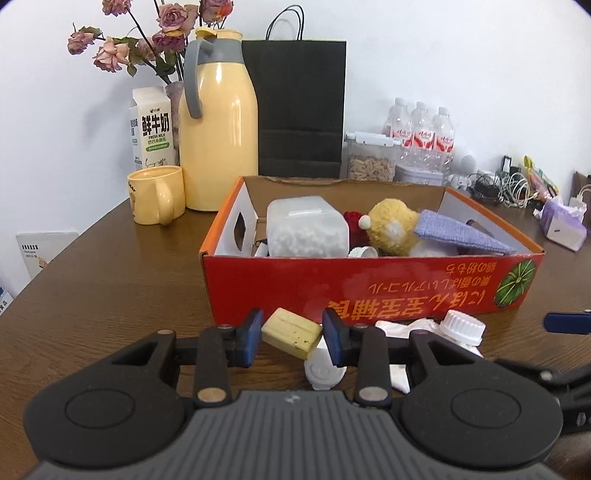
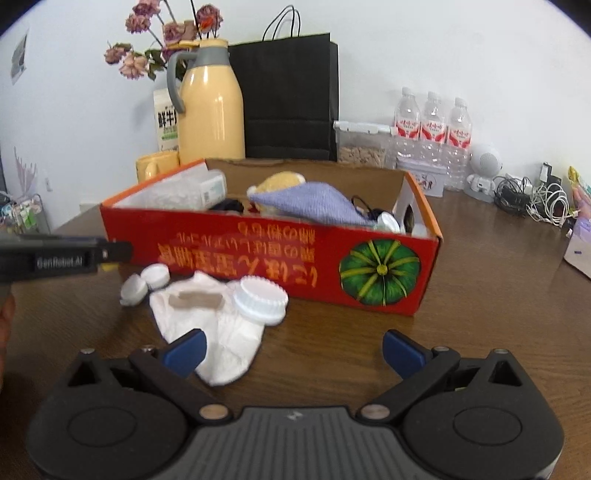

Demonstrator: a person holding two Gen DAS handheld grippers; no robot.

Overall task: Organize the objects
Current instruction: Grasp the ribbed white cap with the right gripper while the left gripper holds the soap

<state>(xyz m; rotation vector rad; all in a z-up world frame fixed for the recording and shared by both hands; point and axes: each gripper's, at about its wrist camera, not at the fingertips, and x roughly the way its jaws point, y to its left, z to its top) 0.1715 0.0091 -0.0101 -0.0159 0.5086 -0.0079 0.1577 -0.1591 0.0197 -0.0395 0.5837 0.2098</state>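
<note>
The left gripper (image 1: pixel 291 338) is clenched on a yellow block (image 1: pixel 291 333), a sponge-like bar pinched between its blue pads (image 1: pixel 250 341) and held tilted just above the wooden table (image 1: pixel 110 280), near the front wall of the red cardboard box (image 1: pixel 369 288). Directly under the block lies a small white bottle (image 1: pixel 325 371) on its side. To the right of it, a white cloth (image 1: pixel 400 328) is spread on the table with a white ribbed-cap bottle (image 1: pixel 463 326) resting on it.

The right gripper (image 2: pixel 293 354) is released, its jaws spread wide and holding nothing; its left pad sits over the near edge of the white cloth (image 2: pixel 218 332). In the right wrist view the ribbed-cap bottle (image 2: pixel 260 297) lies on the cloth's far right side, and two small white caps (image 2: pixel 146 282) sit just left of the cloth.

Inside the box are a translucent container of white balls (image 1: pixel 308 227), a yellow plush toy (image 1: pixel 391 227) and a lavender knitted cloth (image 1: pixel 458 232), among smaller items that are hard to make out.

Beyond the box, on the far left, stand a yellow mug (image 1: pixel 157 199), a yellow thermos jug (image 1: pixel 218 125), a milk carton (image 1: pixel 151 125) and dried roses (image 1: pixel 147 33). A black paper bag (image 1: pixel 299 107) stands behind the box, with water bottles (image 1: pixel 423 129) further right.
</note>
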